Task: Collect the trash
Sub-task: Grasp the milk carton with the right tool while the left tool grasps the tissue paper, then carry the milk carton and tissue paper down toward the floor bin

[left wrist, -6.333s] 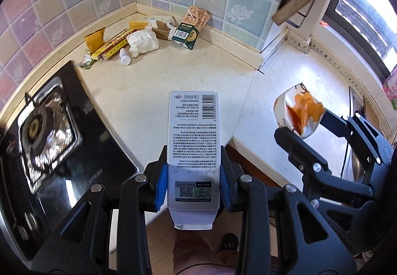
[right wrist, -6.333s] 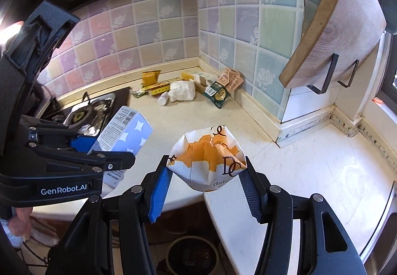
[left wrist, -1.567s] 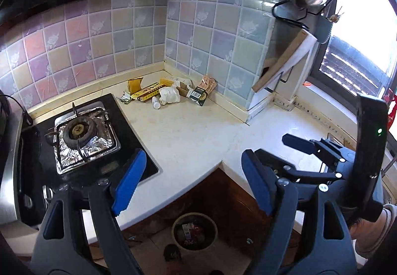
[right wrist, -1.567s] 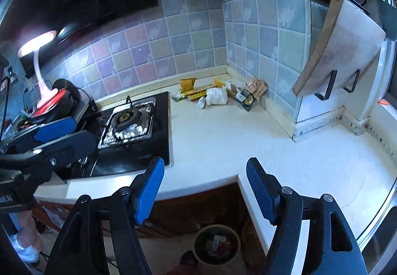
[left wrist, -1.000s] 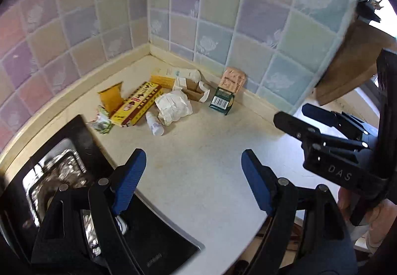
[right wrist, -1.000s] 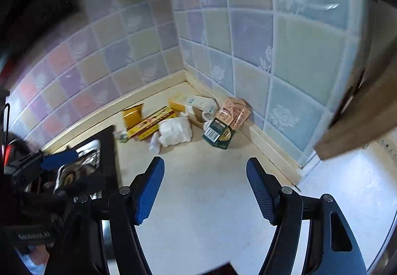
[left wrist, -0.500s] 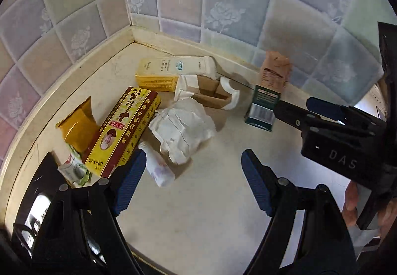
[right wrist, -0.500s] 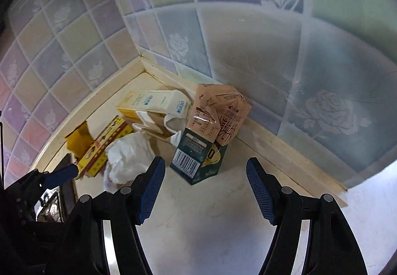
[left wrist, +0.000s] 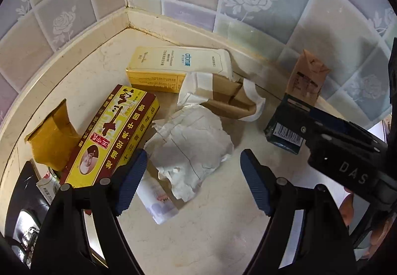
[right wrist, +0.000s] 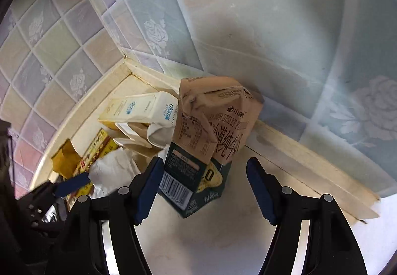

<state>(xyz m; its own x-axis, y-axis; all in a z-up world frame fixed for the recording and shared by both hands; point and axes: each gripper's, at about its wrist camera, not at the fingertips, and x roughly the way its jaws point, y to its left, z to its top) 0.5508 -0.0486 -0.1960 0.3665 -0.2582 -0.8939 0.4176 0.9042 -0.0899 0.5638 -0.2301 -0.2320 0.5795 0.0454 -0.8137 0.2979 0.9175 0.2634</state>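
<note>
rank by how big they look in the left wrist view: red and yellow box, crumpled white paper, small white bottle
1. red and yellow box
2. crumpled white paper, close to the box, so these two are hard to separate
3. small white bottle, partly hidden by the left gripper's finger

In the left wrist view the right gripper [left wrist: 320, 126] crosses the right side of the frame and hides part of the green carton [left wrist: 282, 134] — only its barcode corner shows. The small tube [left wrist: 156, 196] lies partly under the crumpled paper [left wrist: 191, 148] and behind a blue pad. A packet [left wrist: 47, 186] at lower left is cut off by the gripper body; its print is too small to read. In the right wrist view the red-and-yellow box [right wrist: 95, 149] at left is blurred and mostly covered — by paper and the left gripper's finger.
</note>
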